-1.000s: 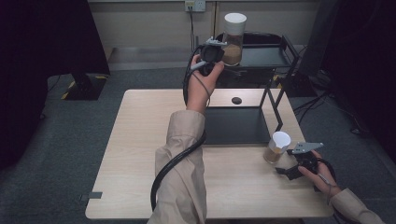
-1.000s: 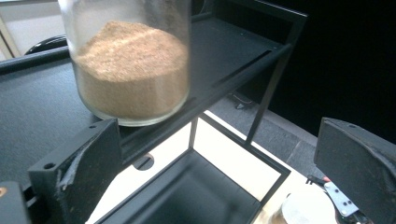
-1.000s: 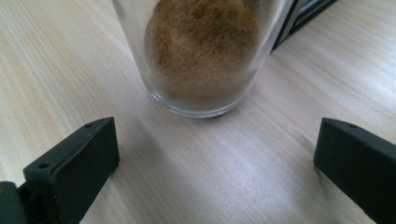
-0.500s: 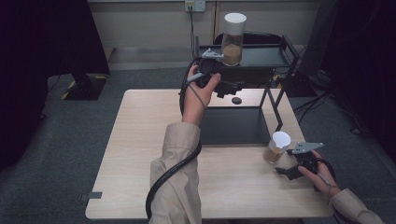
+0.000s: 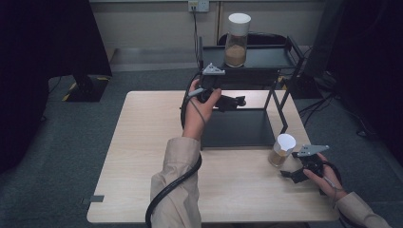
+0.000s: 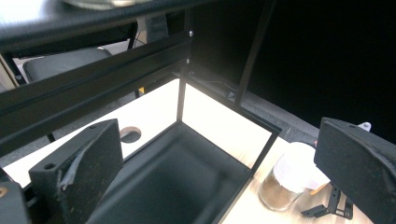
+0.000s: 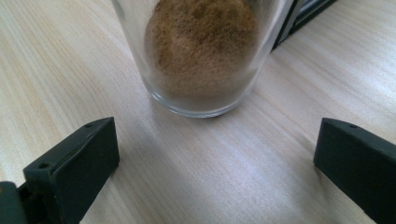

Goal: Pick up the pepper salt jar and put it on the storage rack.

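Note:
A tall glass jar (image 5: 236,40) with a white lid and brown powder stands on the top shelf of a black rack (image 5: 266,57). My left gripper (image 5: 237,101) hovers below that shelf over the back of the rack's lower tray (image 5: 237,128), apart from the jar. In the left gripper view it (image 6: 215,140) is open and holds nothing. A short white-lidded jar of brown powder (image 5: 283,149) (image 7: 201,51) (image 6: 292,179) stands on the table by the rack's front right corner. My right gripper (image 5: 286,175) (image 7: 217,135) rests open just short of it, one jaw on either side.
The wooden table (image 5: 142,156) has bare room on its left half and along the front. The rack's thin black posts (image 5: 278,102) rise beside the tray. A round cable hole (image 6: 130,135) sits in the tabletop behind the tray. A chair stands beyond the rack.
My left gripper has come away from the tall jar on the top shelf and dropped back below the shelf, open. The right gripper and the short jar have stayed put.

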Motion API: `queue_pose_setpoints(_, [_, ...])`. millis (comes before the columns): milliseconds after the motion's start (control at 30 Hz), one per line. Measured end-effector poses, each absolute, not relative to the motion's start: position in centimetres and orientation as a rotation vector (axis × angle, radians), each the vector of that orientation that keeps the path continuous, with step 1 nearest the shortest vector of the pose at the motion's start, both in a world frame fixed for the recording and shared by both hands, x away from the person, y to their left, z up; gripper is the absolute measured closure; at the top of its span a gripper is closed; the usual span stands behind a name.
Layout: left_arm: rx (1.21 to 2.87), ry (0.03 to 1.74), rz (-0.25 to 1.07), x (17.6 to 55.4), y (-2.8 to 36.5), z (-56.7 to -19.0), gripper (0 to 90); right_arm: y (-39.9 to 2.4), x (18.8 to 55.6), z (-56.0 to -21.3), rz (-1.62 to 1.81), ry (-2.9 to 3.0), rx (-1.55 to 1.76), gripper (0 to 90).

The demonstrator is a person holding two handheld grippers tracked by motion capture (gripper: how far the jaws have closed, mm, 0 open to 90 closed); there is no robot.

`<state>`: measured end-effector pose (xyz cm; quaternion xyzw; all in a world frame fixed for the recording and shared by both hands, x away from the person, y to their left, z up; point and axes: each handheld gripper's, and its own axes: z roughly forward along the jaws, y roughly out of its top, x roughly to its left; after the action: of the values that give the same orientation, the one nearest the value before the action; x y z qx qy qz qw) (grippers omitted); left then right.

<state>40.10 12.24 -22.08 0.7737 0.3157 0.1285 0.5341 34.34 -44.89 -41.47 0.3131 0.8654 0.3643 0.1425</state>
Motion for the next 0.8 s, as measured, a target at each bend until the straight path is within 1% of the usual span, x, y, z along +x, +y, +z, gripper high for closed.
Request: queue_pose_setpoints(800, [1.879,0.768,0.265,38.5,13.3,-27.0,0.7,-44.9,34.3,-41.5,1.052,2.495,0.903,0.0])
